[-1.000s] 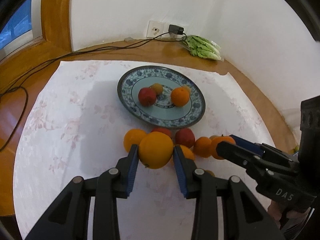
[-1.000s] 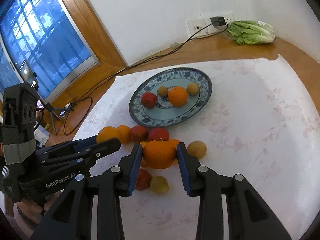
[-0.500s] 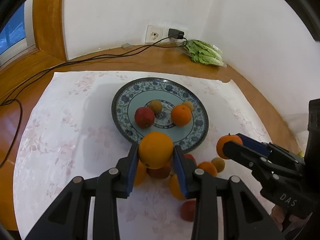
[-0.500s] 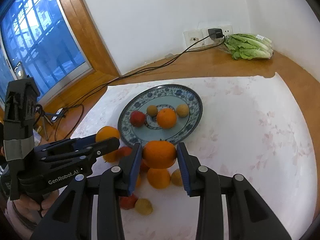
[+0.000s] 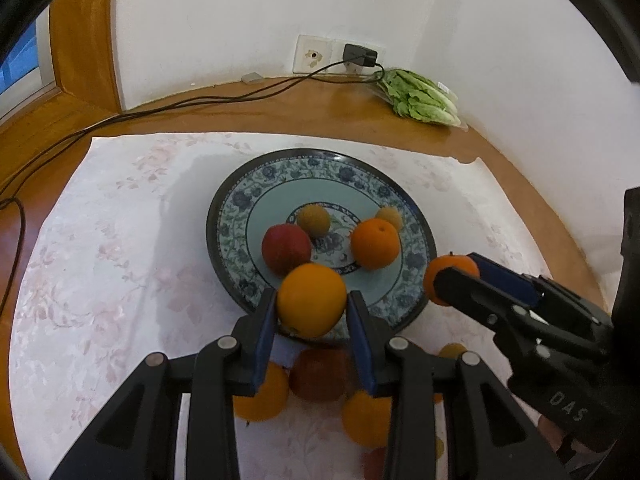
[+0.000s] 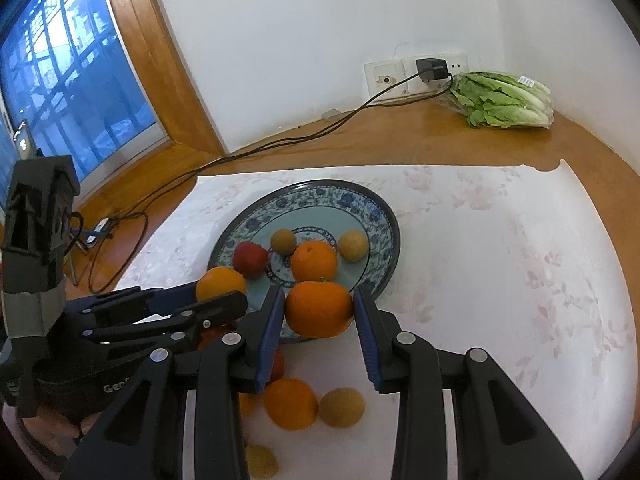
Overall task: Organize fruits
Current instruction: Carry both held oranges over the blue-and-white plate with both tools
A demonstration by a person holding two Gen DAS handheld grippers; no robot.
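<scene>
My left gripper (image 5: 312, 306) is shut on a yellow-orange orange (image 5: 311, 299) and holds it over the near rim of the blue patterned plate (image 5: 236, 204). My right gripper (image 6: 319, 312) is shut on a darker orange tangerine (image 6: 319, 309), also above the plate's near rim (image 6: 380, 208). The plate holds a red apple (image 5: 286, 248), an orange (image 5: 375, 243) and two small brownish fruits (image 5: 313, 220). Several loose fruits (image 6: 290, 403) lie on the cloth below both grippers. Each gripper shows in the other's view, the right one (image 5: 456, 276) and the left one (image 6: 220, 296).
A white floral cloth (image 5: 100, 240) covers the wooden table. A bag of lettuce (image 5: 420, 98) lies at the back by the wall socket (image 5: 312, 56). A black cable (image 5: 160, 106) runs along the table's back edge. A window (image 6: 60, 100) is at the left.
Both grippers have lifted their oranges off the cloth and carried them forward to the plate's near rim. The loose fruits now lie below and behind the fingers.
</scene>
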